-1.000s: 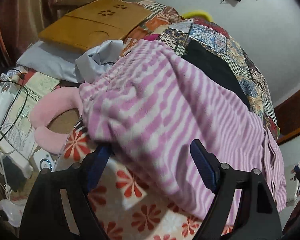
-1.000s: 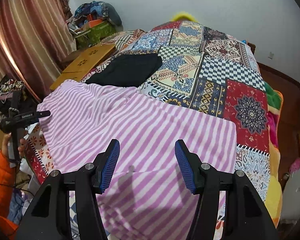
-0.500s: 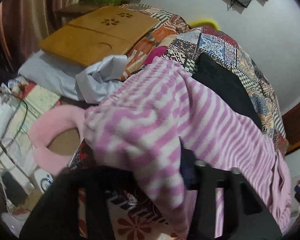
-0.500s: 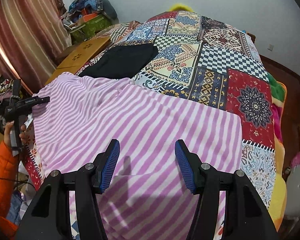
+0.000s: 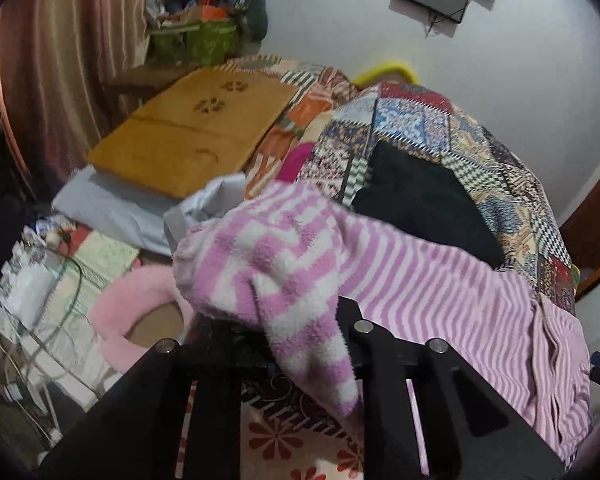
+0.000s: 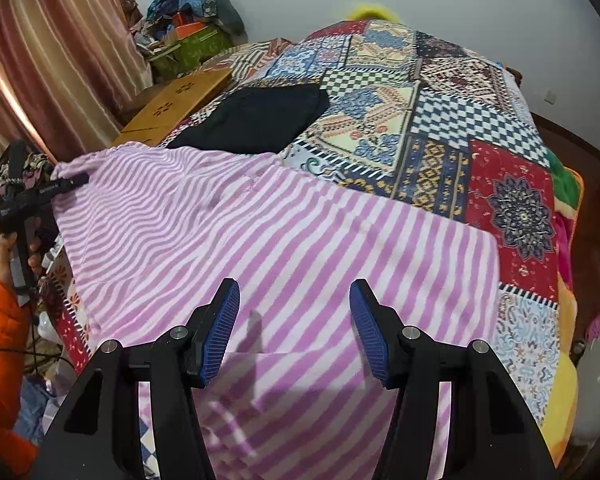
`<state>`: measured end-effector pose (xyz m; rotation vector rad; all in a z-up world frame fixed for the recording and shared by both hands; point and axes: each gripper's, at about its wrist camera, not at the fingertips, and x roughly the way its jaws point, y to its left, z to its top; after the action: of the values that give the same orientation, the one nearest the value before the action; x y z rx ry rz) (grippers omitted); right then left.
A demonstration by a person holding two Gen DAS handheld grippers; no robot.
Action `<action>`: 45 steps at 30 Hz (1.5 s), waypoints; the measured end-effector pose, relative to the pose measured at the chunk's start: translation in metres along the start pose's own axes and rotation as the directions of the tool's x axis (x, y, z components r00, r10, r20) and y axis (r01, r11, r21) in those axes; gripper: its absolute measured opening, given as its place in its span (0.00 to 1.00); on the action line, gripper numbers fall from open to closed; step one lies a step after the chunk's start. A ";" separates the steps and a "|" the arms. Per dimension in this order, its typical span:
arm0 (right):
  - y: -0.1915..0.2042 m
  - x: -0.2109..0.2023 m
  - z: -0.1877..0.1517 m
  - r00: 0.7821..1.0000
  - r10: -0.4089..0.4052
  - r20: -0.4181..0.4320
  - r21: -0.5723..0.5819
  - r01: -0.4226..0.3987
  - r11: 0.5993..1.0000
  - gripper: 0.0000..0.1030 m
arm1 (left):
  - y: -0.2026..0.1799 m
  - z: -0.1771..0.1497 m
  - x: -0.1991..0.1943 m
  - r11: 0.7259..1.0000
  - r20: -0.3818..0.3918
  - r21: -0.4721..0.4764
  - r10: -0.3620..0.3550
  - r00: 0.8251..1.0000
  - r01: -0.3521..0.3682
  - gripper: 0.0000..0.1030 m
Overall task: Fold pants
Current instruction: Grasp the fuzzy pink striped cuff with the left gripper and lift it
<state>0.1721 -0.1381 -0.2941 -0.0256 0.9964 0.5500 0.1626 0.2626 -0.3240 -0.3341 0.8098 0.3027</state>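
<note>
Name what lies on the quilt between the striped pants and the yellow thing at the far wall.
In the right wrist view, a black garment lies on the patchwork quilt just beyond the striped pants, before the yellow thing.

left hand-held gripper (image 5: 300, 344) fingertips: hidden | by: striped pants (image 5: 276, 264)

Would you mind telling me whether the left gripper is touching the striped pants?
Touching. In the left wrist view, the left gripper is clamped on a bunched corner of the pants; the fabric disappears between its fingers and drapes over them.
</note>
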 end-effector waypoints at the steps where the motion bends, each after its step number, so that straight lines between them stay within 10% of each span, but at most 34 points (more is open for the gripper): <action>1: 0.001 0.003 -0.001 1.000 0.010 -0.009 0.002 -0.010 1.000 0.52 | -0.003 0.002 -0.006 1.000 0.012 0.013 -0.003 1.000 0.002 0.18; 14: 0.023 0.028 -0.021 0.997 0.004 -0.071 -0.079 -0.009 0.997 0.67 | -0.083 0.035 -0.076 0.976 0.160 0.196 -0.126 0.979 0.094 0.18; 24: 0.005 -0.010 -0.017 0.999 0.009 0.045 -0.006 -0.009 1.000 0.65 | -0.186 0.052 -0.125 0.895 0.196 0.371 -0.335 0.922 0.246 0.18; 37: -0.071 -0.057 -0.064 0.990 -0.091 0.109 0.197 0.069 0.978 0.65 | -0.360 0.000 -0.148 0.656 0.008 0.603 -0.573 0.820 0.453 0.18; 45: -0.108 -0.104 -0.092 0.971 -0.161 0.175 0.321 0.099 0.942 0.65 | -0.437 -0.113 -0.089 0.498 -0.322 0.666 -0.479 0.817 0.555 0.18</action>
<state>0.1045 -0.3000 -0.2865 0.2383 0.8686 0.2630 0.2003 -0.1908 -0.2537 0.2024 0.8181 -0.6415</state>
